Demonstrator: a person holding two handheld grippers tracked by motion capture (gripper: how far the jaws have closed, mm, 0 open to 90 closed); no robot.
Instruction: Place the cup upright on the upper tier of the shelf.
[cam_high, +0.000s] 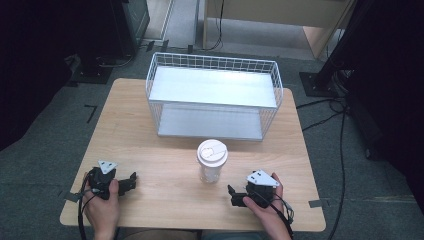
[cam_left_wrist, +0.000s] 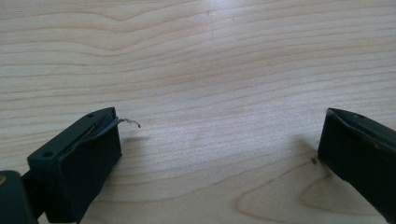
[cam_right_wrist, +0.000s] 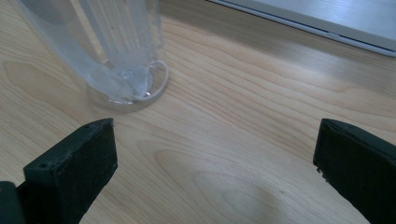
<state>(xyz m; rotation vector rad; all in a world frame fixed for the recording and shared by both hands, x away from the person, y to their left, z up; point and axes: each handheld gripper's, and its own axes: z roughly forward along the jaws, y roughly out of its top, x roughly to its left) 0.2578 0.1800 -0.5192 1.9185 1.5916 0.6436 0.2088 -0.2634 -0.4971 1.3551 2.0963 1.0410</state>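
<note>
Ahead of both your jaws, the wooden surface (cam_high: 165, 165) carries a white wire basket rack (cam_high: 214, 95) with two pale shelves, standing at the far side, well beyond the cup and well apart from either gripper. In the right gripper view its lower shelf edge runs across the top right corner, past the right-hand jaw. Nothing lies between your grippers and the cup; bare wood fills the gap

The clear plastic cup (cam_high: 211, 161) stands upright with a white lid on top, between your two grippers and a little farther out than both. It is nearer your right gripper (cam_high: 235, 196), whose jaws point toward it from close by. In the right gripper view the cup's base (cam_right_wrist: 126, 88) sits just beyond the left-hand jaw and off to that side, not between the jaws and not touching them

Your right jaws stand wide apart with only wood between them. Your left gripper (cam_high: 131, 182) rests low at the near left of the surface, well apart from the cup, and its jaws (cam_left_wrist: 219, 154) are likewise spread wide over bare wood, holding nothing
</note>
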